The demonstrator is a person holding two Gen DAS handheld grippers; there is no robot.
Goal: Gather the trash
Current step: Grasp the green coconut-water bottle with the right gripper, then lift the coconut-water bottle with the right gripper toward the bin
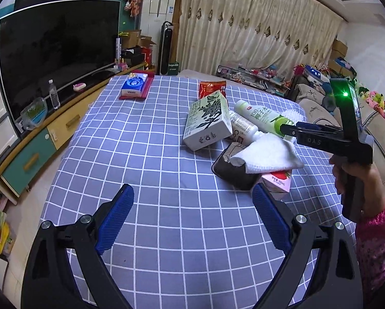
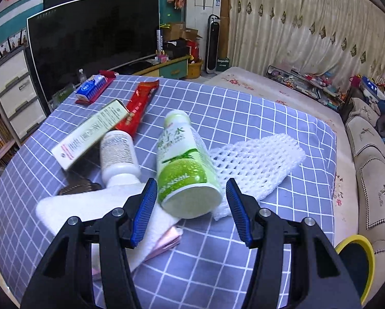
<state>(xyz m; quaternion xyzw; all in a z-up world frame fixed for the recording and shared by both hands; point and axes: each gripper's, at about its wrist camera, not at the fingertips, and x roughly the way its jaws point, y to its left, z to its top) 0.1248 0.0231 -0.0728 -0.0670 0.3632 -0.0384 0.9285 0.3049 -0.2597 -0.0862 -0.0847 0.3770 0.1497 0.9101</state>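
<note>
Your left hand-held gripper (image 1: 192, 219) hangs wide open above bare checked cloth on the surface (image 1: 146, 154), nothing between its 2 blue pads. Your right hand-held gripper (image 2: 191, 207) is also open, its pads standing either side of the base of the green-and-white bottle (image 2: 184, 164) without pressing on it; the bottle lies on its side, cap pointing away from you.

Just left of that bottle, the white folded cloth (image 2: 89, 206) lies over a pink carton (image 2: 166, 242), and a small white bottle (image 2: 117, 154) lies beside it, touching the cloth. To the right, the white foam net (image 2: 257, 164) lies flat, partly under the green bottle.

Farther on, the pale green box (image 2: 89, 136) leans on the pile, with the red snack wrapper (image 2: 138, 108) behind it. In the left view a dark packet (image 1: 233, 170) lies under the cloth.

At the far corner a blue tissue pack (image 1: 134, 85) sits on a red tray (image 1: 146, 90).
</note>
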